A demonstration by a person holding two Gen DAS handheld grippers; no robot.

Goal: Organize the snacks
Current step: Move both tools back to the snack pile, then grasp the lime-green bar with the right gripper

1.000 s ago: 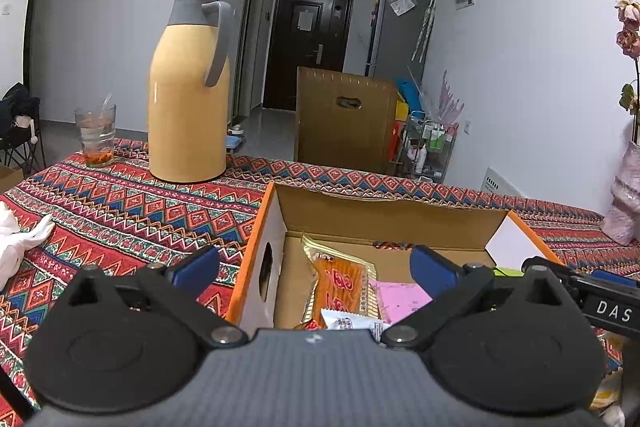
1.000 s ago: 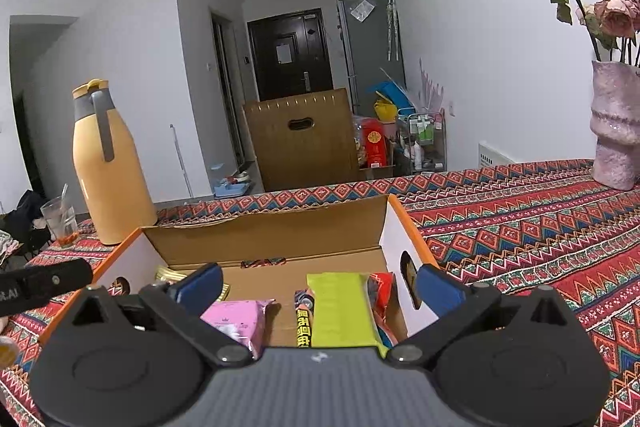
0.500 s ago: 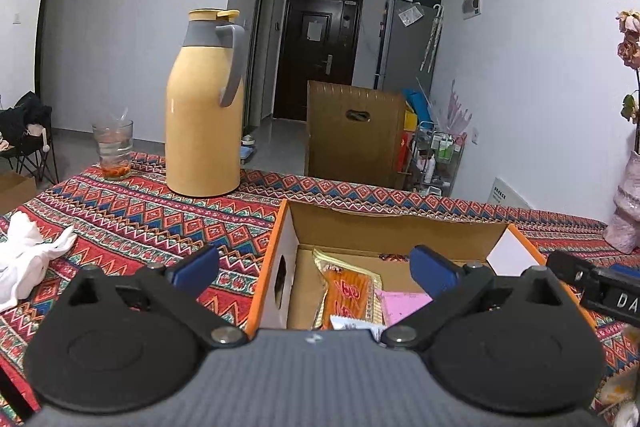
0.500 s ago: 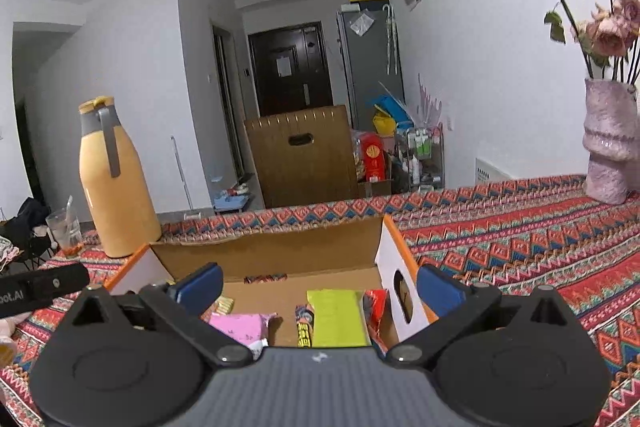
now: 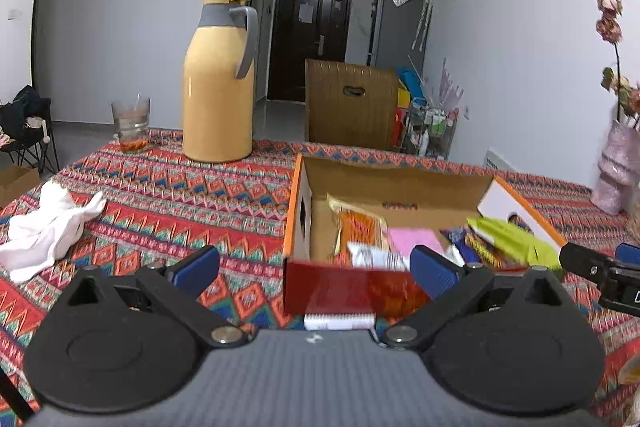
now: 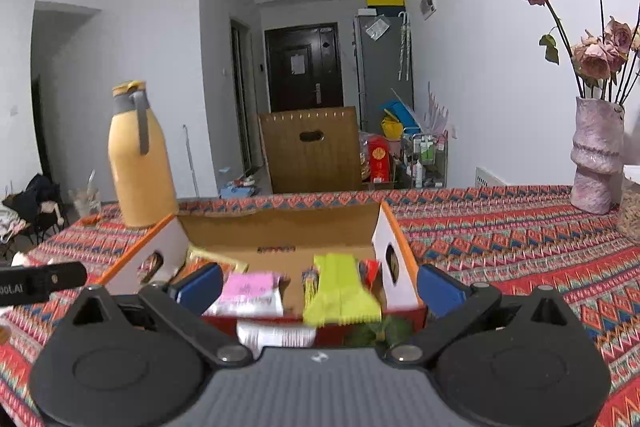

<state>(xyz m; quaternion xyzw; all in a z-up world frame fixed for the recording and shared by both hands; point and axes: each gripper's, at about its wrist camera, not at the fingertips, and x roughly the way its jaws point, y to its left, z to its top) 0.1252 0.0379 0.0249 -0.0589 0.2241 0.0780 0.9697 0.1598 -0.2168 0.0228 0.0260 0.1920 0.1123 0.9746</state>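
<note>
An open cardboard box [image 5: 400,183] [image 6: 280,227] with orange edges and a red front wall sits on the patterned tablecloth. Inside lie several snack packets: an orange packet [image 5: 358,229], a pink one [image 5: 414,239] [image 6: 250,285] and a lime-green one [image 5: 516,239] [image 6: 338,287]. My left gripper [image 5: 316,265] is open, its blue pads wide apart in front of the box's near left corner. My right gripper [image 6: 320,285] is open too, straddling the box's near wall with nothing between its fingers. The right gripper's tip shows at the left wrist view's right edge.
A yellow thermos jug [image 5: 218,83] [image 6: 138,155] and a glass [image 5: 130,123] stand at the table's far left. A crumpled white cloth [image 5: 48,223] lies on the left. A pink vase of dried roses [image 6: 594,155] stands at the right. A brown chair back [image 5: 352,103] is behind the table.
Both grippers have drawn back from the box and risen; the box looks smaller and its red front wall has come into sight. Both stayed open.
</note>
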